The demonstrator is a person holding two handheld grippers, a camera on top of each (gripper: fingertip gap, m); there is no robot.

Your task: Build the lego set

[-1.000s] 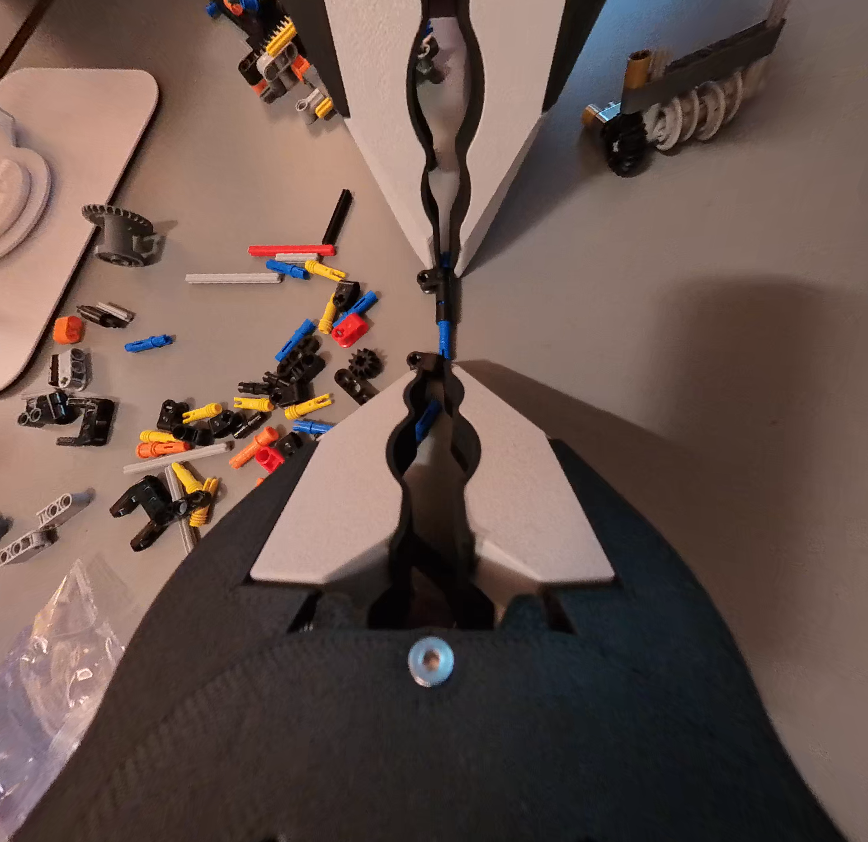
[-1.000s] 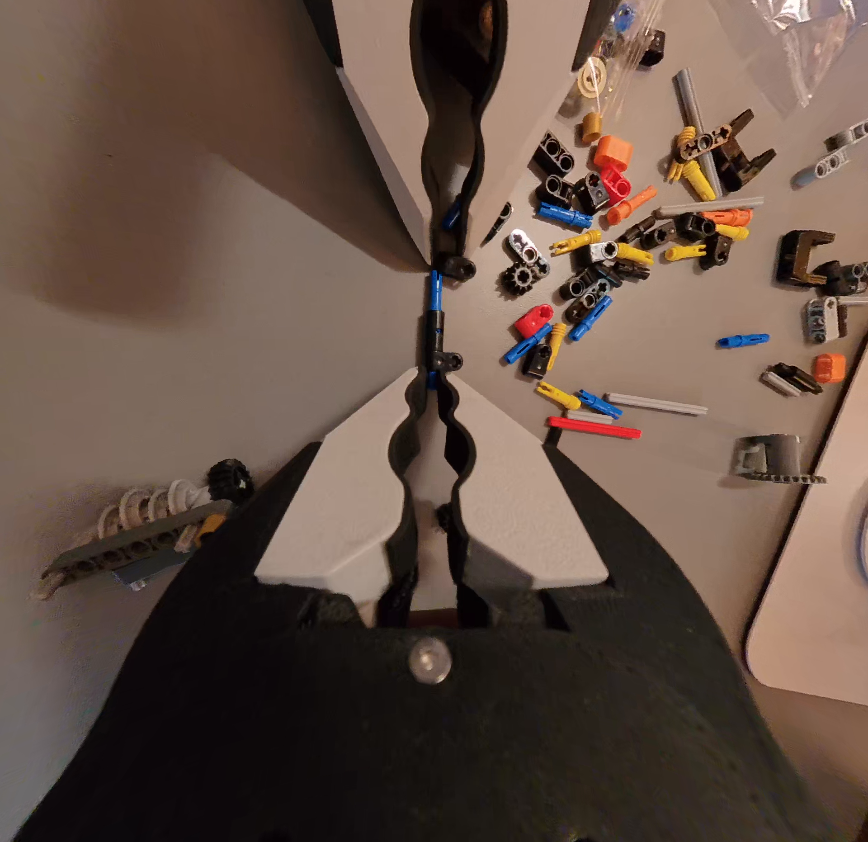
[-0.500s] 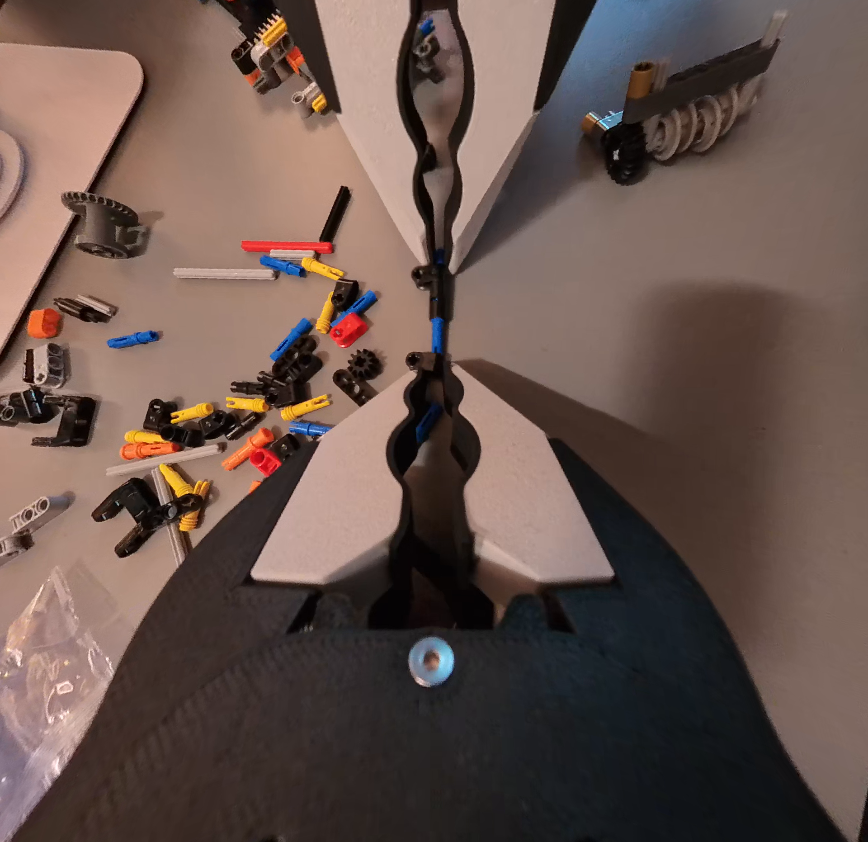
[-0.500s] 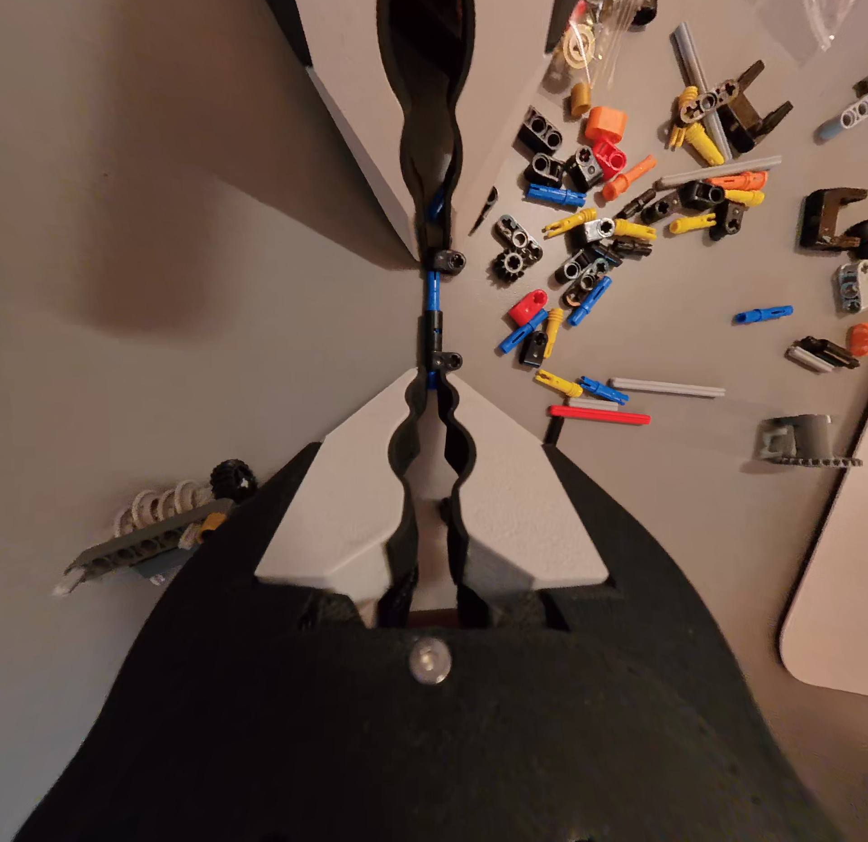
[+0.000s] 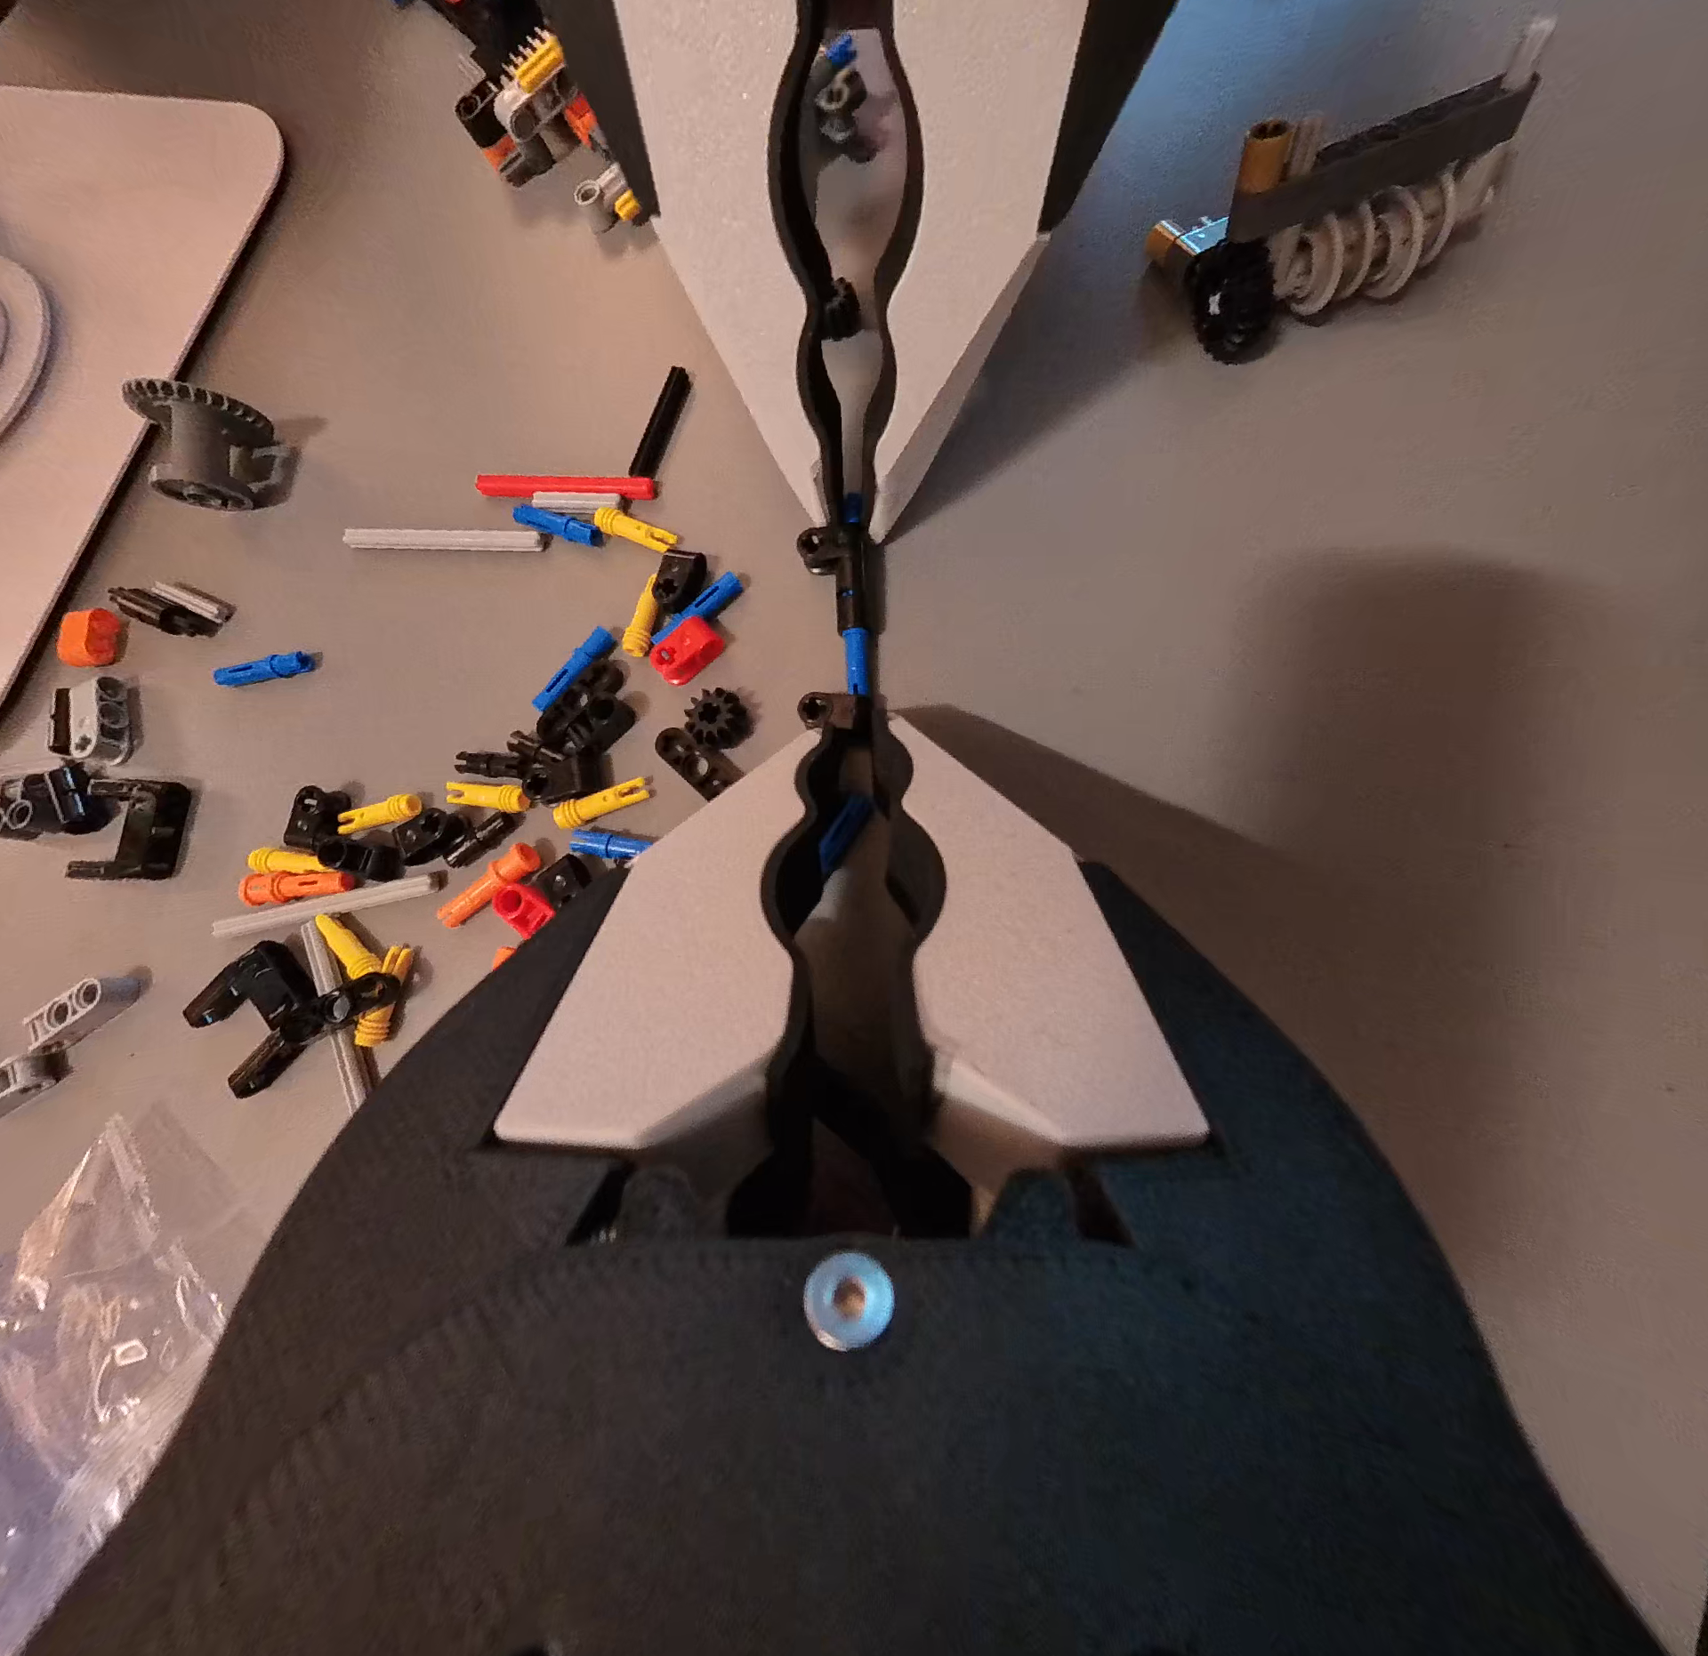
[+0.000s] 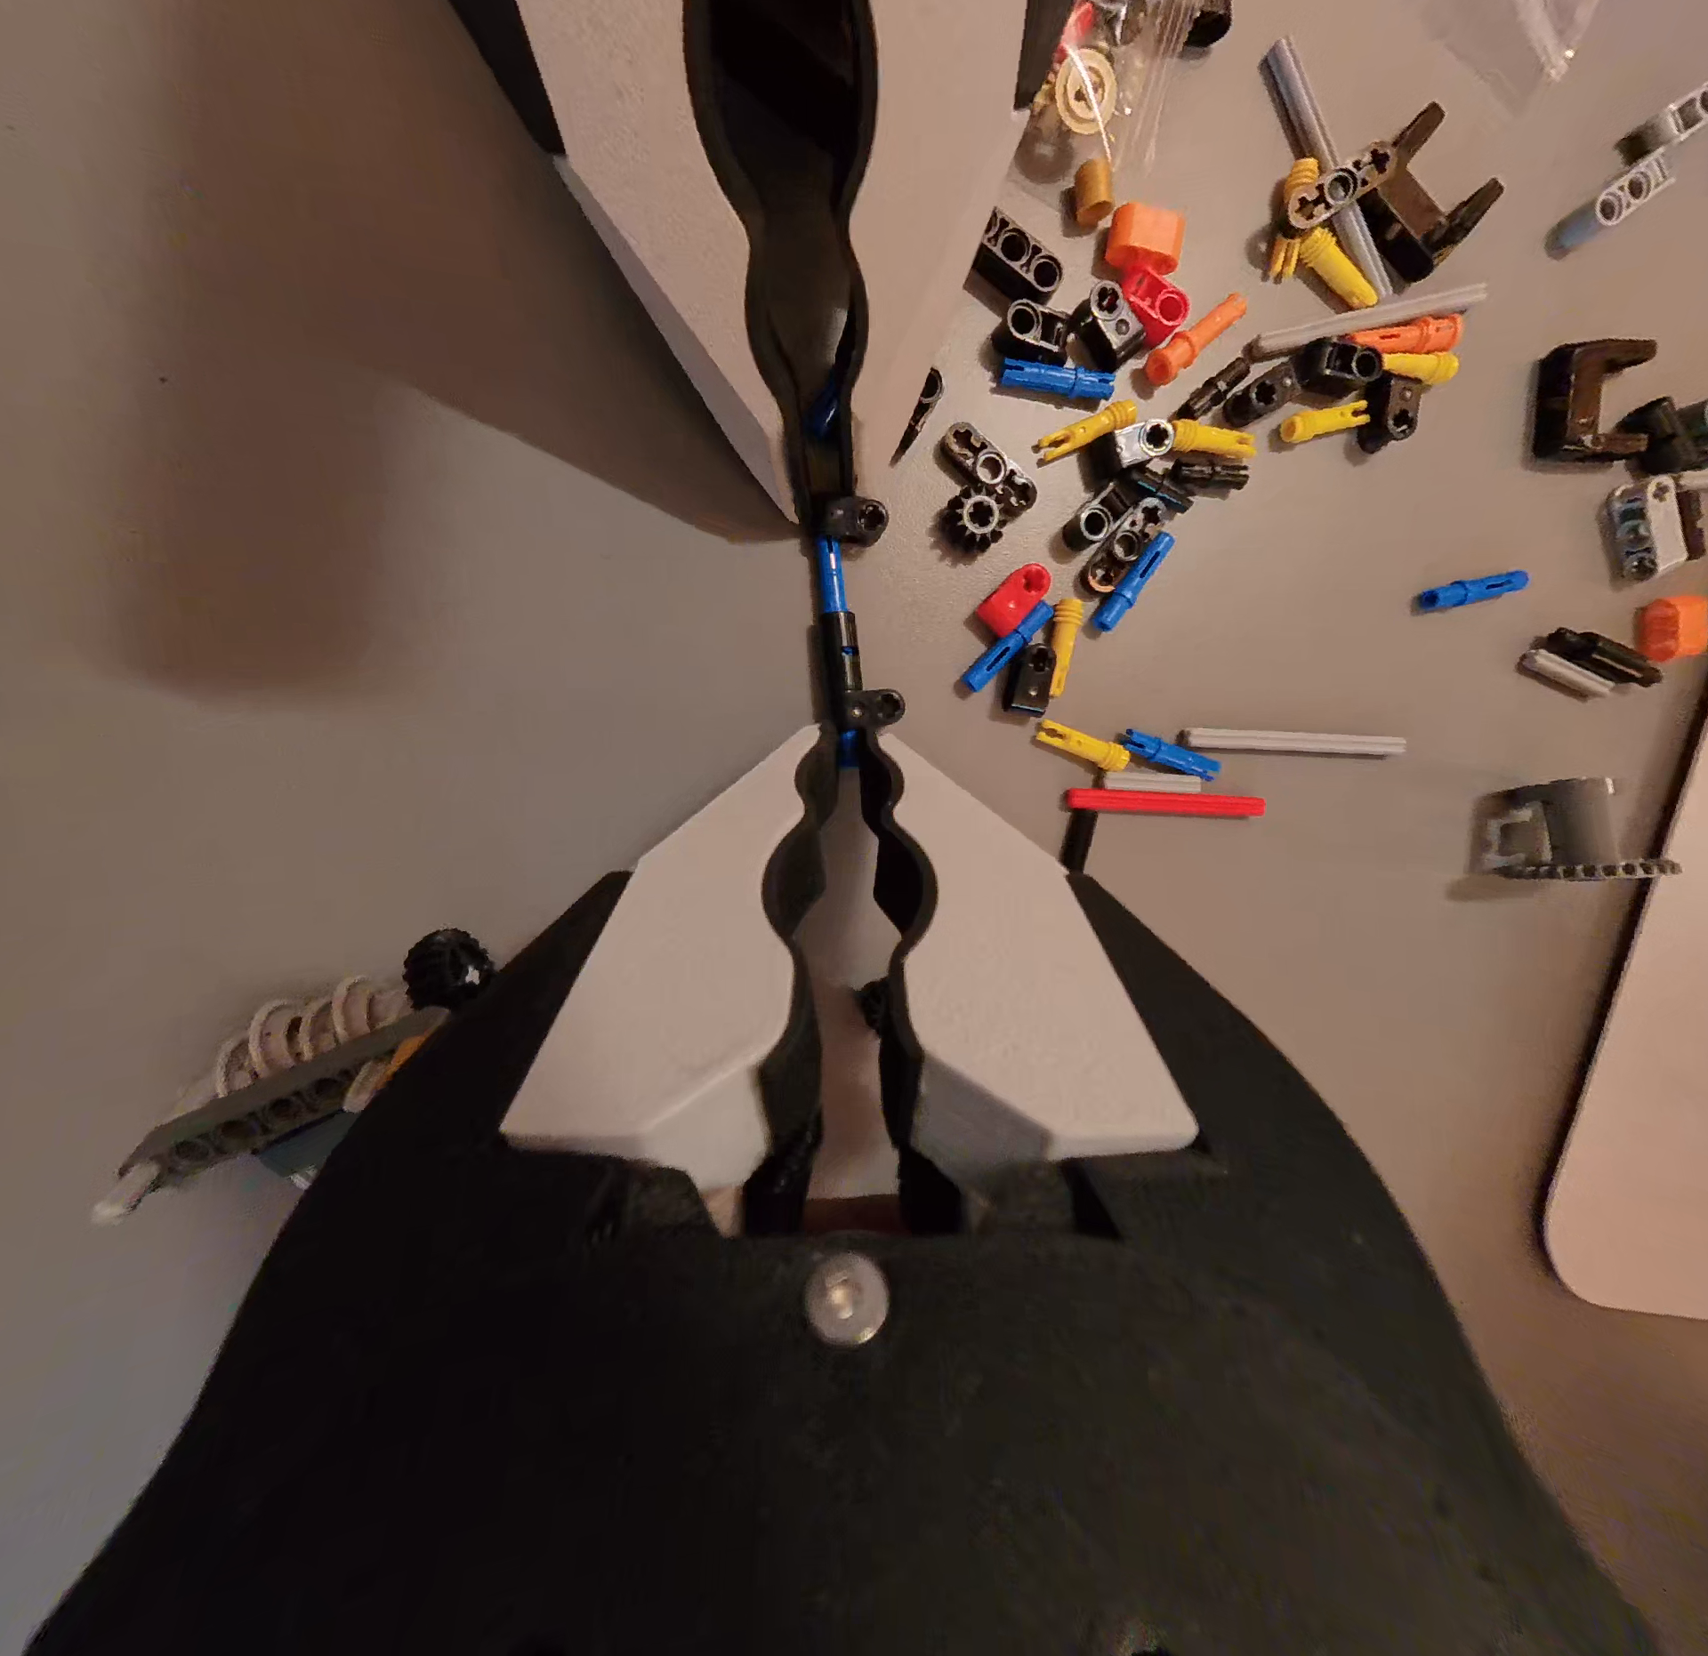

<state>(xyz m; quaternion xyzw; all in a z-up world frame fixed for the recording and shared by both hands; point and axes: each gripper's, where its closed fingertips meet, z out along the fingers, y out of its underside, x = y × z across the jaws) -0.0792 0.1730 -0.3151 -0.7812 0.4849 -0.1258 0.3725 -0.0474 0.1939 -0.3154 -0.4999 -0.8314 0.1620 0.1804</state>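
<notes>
Left wrist view shows the left gripper [image 5: 855, 720] clenched on one end of a slim blue-and-black axle assembly [image 5: 855, 623], with the right gripper [image 5: 855, 521] clamped on the far end – both held above the grey table [image 5: 1294, 688]. Over the last second the black sleeve has hardly slid along the blue axle; the loose parts pile [image 5: 555, 762] has drifted in frame (the hands shifted together, it seems). So the press-fit looks unfinished, or seated already. The finished spring-and-beam subassembly [image 5: 1368, 216] lies well apart, at the table's far right
</notes>
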